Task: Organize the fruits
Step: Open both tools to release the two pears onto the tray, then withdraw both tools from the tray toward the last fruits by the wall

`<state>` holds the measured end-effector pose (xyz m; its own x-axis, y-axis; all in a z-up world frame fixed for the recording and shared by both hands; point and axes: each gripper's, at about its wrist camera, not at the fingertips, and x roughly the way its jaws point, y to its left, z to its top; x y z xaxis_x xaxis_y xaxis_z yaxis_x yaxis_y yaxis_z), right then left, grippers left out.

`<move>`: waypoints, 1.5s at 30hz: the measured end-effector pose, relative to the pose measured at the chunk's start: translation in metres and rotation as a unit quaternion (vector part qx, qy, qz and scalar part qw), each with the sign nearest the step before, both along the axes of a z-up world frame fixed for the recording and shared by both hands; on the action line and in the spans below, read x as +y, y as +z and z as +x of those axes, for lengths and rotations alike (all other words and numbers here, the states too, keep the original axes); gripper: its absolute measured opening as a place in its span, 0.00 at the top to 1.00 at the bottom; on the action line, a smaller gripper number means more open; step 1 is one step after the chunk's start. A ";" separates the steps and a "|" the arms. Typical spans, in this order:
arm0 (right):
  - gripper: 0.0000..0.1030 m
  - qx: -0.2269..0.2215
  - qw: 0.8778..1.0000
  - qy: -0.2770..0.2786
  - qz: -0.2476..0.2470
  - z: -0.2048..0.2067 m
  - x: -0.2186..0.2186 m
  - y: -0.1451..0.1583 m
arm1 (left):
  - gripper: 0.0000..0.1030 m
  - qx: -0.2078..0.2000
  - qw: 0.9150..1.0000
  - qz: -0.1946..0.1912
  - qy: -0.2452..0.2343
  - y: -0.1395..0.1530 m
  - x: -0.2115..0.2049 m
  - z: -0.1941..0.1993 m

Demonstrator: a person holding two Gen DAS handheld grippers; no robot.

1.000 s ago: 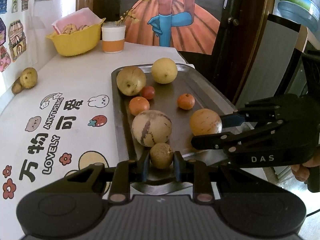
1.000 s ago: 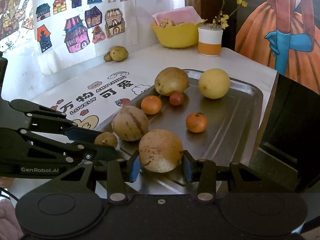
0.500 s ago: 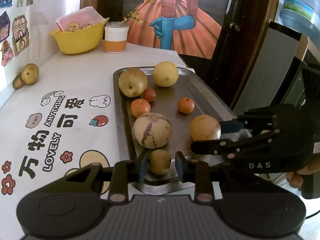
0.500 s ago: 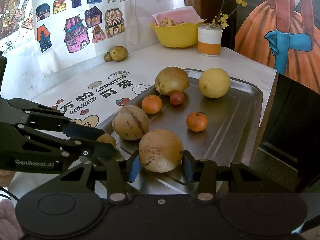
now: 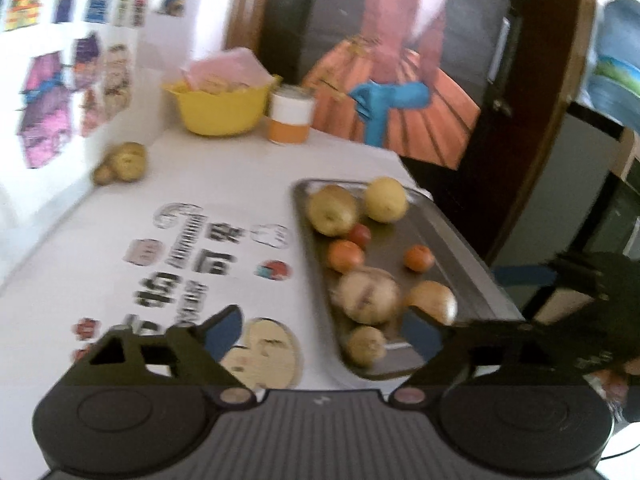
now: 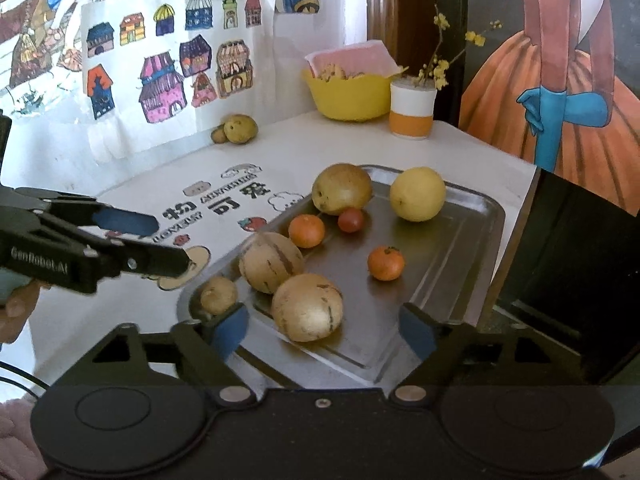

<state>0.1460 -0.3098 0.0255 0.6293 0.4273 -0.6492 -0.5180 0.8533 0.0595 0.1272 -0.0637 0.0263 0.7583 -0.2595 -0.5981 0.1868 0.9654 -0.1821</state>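
A metal tray (image 6: 448,248) holds several fruits: a small brown fruit (image 6: 219,295) in the near corner, a striped melon (image 6: 271,262), a tan round fruit (image 6: 307,307), two oranges, a tomato (image 6: 350,220), a pear (image 6: 341,189) and a yellow fruit (image 6: 417,194). My right gripper (image 6: 322,328) is open, its blue pads wide apart on either side of the tan fruit and clear of it. My left gripper (image 5: 322,330) is open and holds nothing; it hangs over the tray's near left edge (image 5: 320,280), back from the small brown fruit (image 5: 365,345). The left wrist view is blurred.
A yellow bowl (image 6: 352,92) and an orange-banded cup (image 6: 412,114) stand at the table's far end. Two potatoes (image 6: 239,129) lie by the wall. A dark cabinet (image 6: 580,260) stands close to the tray's right side. A printed cloth (image 5: 120,240) covers the table left of the tray.
Both grippers have opened: the left let go of the small brown fruit, the right let go of the tan fruit. Both fruits rest in the tray. The left gripper has pulled back and leftward.
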 end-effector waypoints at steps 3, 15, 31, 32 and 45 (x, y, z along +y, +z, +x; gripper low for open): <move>0.02 0.007 1.000 0.010 -0.005 -0.010 0.009 0.012 | 0.01 0.001 1.000 0.009 0.025 0.006 0.022 0.000; 0.01 0.043 0.991 0.122 -0.042 -0.003 0.089 0.066 | 0.01 0.017 0.990 0.052 0.129 0.023 0.113 0.021; 0.01 0.098 0.988 0.117 0.001 0.212 0.222 0.116 | 0.01 -0.008 0.949 -0.065 0.309 -0.003 0.128 0.091; 0.01 0.112 0.987 0.115 0.011 0.226 0.229 0.107 | 0.01 -0.002 0.943 -0.075 0.324 -0.007 0.131 0.097; 0.23 0.249 0.962 0.078 0.085 0.336 0.299 -0.016 | 0.01 0.000 0.912 -0.060 0.406 -0.032 0.149 0.157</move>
<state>0.4817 -0.0108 0.0094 0.1775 0.6176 -0.7662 -0.5098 0.7236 0.4652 0.2838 0.0856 -0.0058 0.7302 0.3238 -0.6017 -0.5801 0.7590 -0.2955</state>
